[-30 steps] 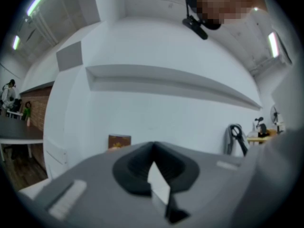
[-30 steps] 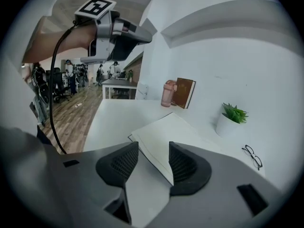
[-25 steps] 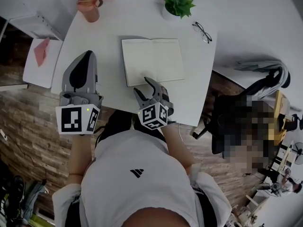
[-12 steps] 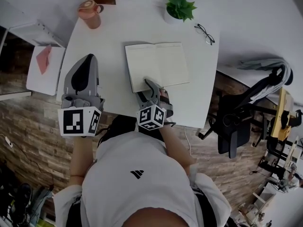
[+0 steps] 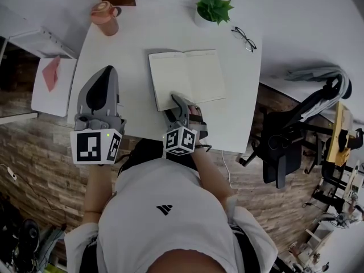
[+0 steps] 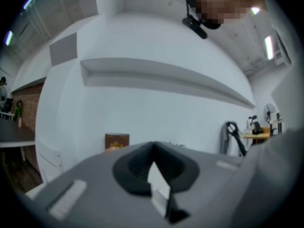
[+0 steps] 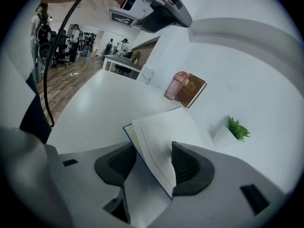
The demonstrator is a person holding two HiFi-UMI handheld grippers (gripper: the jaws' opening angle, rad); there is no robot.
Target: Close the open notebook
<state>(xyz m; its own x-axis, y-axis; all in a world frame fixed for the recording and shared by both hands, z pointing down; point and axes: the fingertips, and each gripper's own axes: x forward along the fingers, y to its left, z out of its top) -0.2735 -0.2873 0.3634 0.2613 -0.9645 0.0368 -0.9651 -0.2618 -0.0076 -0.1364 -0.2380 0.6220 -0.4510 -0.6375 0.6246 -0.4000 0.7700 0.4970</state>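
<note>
The notebook (image 5: 186, 77) lies open, pages up, mid-bench (image 5: 114, 44). The right gripper (image 5: 183, 102) sits at its 6 o'clock edge. Its jaws have just been closing and stand either side of the lifted leaves and blue cover (one pad touches paper, the other is just clear). The left gripper (image 5: 106, 71) hovers at the notebook's 8 o'clock, its jaws closed together on nothing.

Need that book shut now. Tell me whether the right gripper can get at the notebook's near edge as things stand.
Probably yes. The right gripper straddles the notebook's near edge; its fingers, just closing, stand apart with cover and pages between them. Nothing blocks it.
</note>
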